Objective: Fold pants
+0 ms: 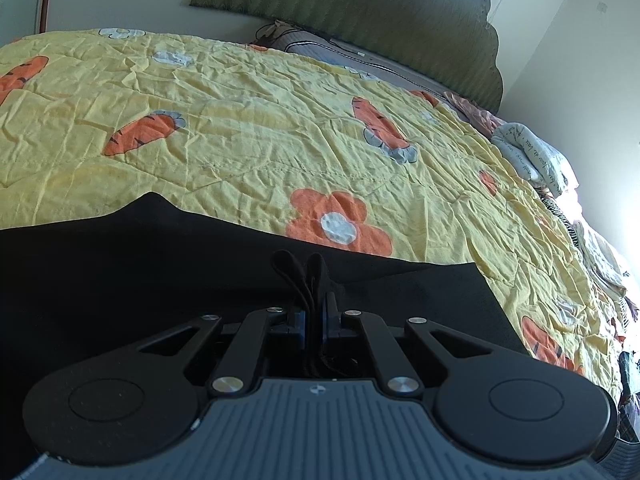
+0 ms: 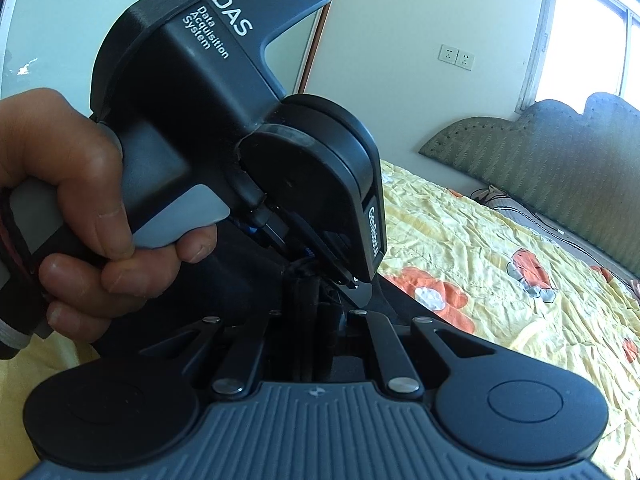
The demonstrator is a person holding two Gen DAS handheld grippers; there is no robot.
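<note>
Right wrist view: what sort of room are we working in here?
Most likely a bedroom: a bed with a yellow carrot-and-flower quilt, a padded green headboard against the wall, and a window above it.

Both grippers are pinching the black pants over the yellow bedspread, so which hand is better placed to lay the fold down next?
Probably the left gripper: shut on the black pants, with open yellow flowered bedspread ahead. The right gripper faces the left device.

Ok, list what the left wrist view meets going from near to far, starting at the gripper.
left gripper shut on a bunch of black fabric → black pants → yellow quilt with orange flower → grey pillow → green headboard
</note>
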